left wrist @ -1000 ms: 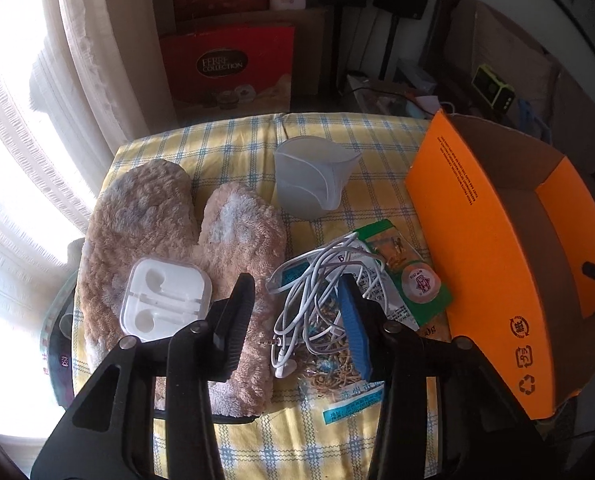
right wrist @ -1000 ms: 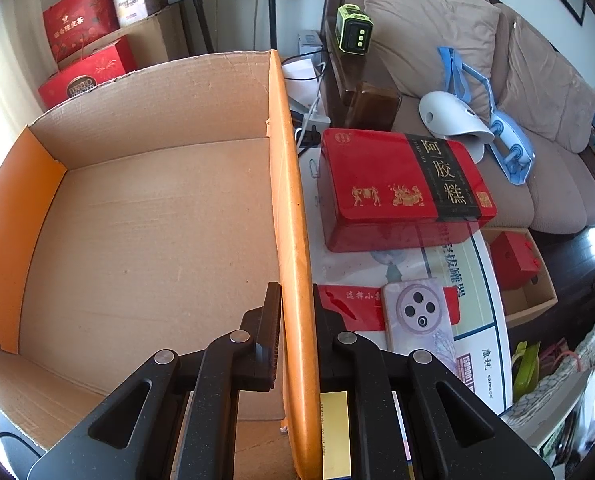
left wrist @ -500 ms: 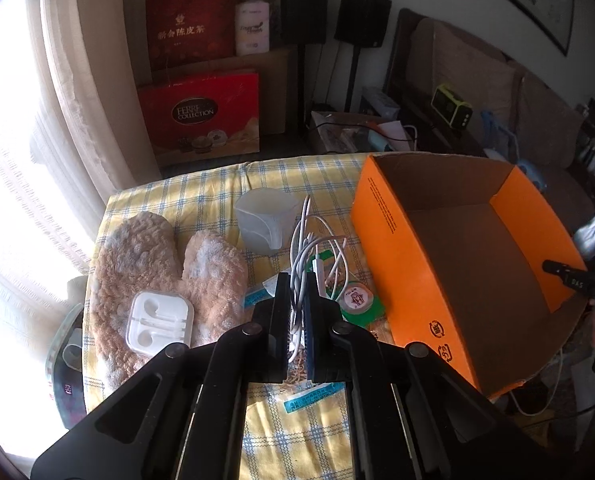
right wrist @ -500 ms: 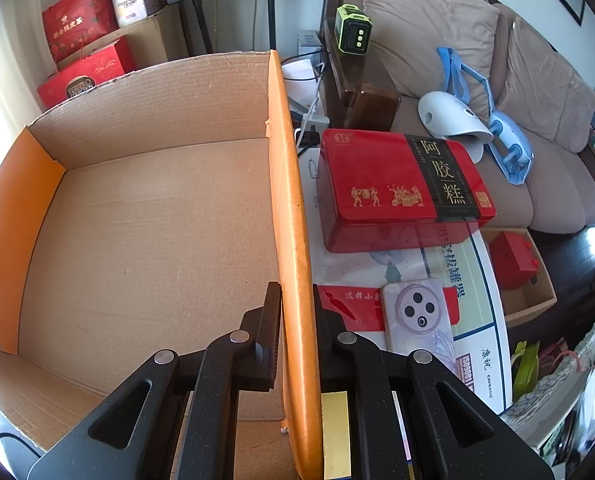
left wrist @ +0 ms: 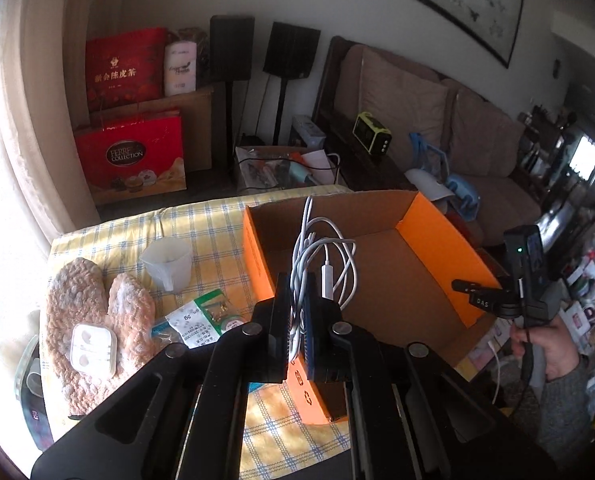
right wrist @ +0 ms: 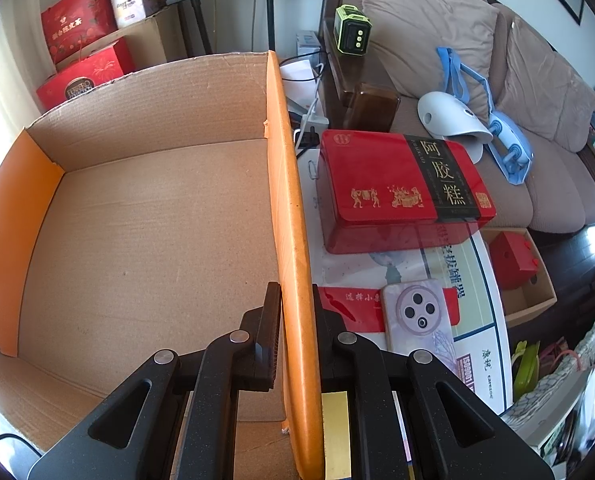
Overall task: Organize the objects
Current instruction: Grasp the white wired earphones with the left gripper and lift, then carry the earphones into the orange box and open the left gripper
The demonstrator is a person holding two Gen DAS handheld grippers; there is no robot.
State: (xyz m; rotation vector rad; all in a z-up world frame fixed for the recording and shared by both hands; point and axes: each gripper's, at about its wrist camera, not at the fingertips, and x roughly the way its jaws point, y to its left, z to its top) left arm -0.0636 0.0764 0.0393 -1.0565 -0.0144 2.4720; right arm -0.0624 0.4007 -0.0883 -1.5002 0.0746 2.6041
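My left gripper (left wrist: 296, 316) is shut on a bundle of white cable (left wrist: 325, 258) and holds it in the air above the near wall of the orange cardboard box (left wrist: 433, 236). On the checked tablecloth lie a clear plastic cup (left wrist: 168, 261), two fuzzy slippers (left wrist: 93, 312), a white earphone case (left wrist: 93, 349) on them, and a green-white packet (left wrist: 201, 318). My right gripper (right wrist: 295, 312) is shut on the box's orange side wall (right wrist: 293, 216). It also shows in the left wrist view (left wrist: 493, 300), at the box's right wall.
Right of the box lie a red tin (right wrist: 401, 188), a phone (right wrist: 417, 320) and a red card. A sofa (left wrist: 437, 128) stands behind. Red gift boxes (left wrist: 133, 156) and speakers stand at the back left.
My left gripper closed on the white cable, lifted it off the cloth and carried it up and right over the box. My right gripper has not moved.
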